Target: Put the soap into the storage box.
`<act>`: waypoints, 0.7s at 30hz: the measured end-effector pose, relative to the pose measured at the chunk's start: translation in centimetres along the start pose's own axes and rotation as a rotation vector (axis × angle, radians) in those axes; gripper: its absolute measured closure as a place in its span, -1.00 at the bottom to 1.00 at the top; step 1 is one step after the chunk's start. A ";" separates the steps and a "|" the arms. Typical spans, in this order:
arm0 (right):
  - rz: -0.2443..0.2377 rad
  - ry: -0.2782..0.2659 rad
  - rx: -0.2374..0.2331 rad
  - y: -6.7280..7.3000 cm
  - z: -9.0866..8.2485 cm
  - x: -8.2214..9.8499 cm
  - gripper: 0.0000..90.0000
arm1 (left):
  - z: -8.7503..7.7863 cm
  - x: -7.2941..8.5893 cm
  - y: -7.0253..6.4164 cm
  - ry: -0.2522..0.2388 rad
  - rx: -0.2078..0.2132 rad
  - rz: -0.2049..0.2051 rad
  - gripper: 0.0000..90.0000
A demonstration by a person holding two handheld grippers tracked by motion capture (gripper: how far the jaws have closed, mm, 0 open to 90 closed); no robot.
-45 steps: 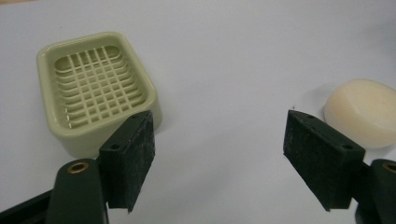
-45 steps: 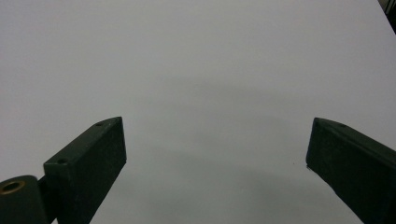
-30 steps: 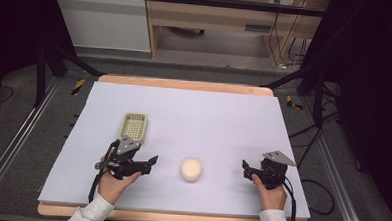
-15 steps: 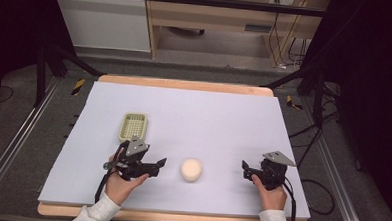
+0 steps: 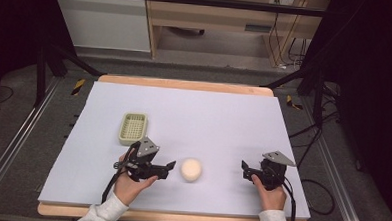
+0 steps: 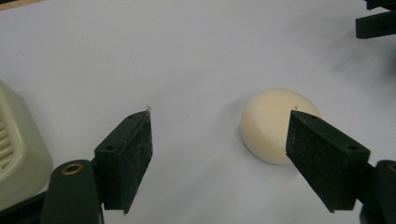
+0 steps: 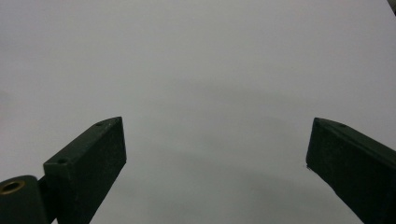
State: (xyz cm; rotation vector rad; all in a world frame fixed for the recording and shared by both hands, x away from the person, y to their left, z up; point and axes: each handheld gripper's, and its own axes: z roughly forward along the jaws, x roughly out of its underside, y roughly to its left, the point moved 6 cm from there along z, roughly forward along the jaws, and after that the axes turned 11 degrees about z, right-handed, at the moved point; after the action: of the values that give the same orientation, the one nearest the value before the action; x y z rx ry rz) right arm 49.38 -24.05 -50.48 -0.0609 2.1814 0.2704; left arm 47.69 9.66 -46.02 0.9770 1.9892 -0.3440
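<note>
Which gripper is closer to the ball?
The left gripper: its jaws point at the cream ball just beside them, while the right gripper sits well off to the other side.

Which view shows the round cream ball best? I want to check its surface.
The left gripper view: the round cream ball is close, one jaw overlapping its edge. The high view shows it small and distant.
</note>
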 end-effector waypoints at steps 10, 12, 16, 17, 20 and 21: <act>-0.001 0.000 0.002 0.0 0.0 0.0 -0.88 | 0.9 -0.7 -1.1 0.009 0.022 0.022 -0.52; 0.004 -0.001 0.000 0.0 0.0 0.0 -0.88 | 1.1 -0.8 -1.3 0.011 0.028 0.022 -0.52; 0.004 -0.004 0.002 -0.1 0.0 -0.1 -0.88 | 1.5 -0.8 -1.5 0.019 0.033 0.028 -0.53; 0.003 -0.003 0.002 -0.1 0.0 -0.1 -0.88 | 1.6 -0.9 -1.5 0.022 0.036 0.028 -0.53; 0.003 -0.002 0.001 -0.1 0.0 -0.1 -0.88 | 1.8 -0.9 -1.7 0.025 0.041 0.029 -0.54; 0.002 -0.003 0.001 -0.1 0.0 -0.1 -0.88 | 1.8 -0.9 -1.7 0.025 0.041 0.029 -0.54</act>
State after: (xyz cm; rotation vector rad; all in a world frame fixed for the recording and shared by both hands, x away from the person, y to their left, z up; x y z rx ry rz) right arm 49.44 -24.10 -50.44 -0.0573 2.1784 0.2703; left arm 47.76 7.12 -46.52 1.0401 1.9956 -0.3591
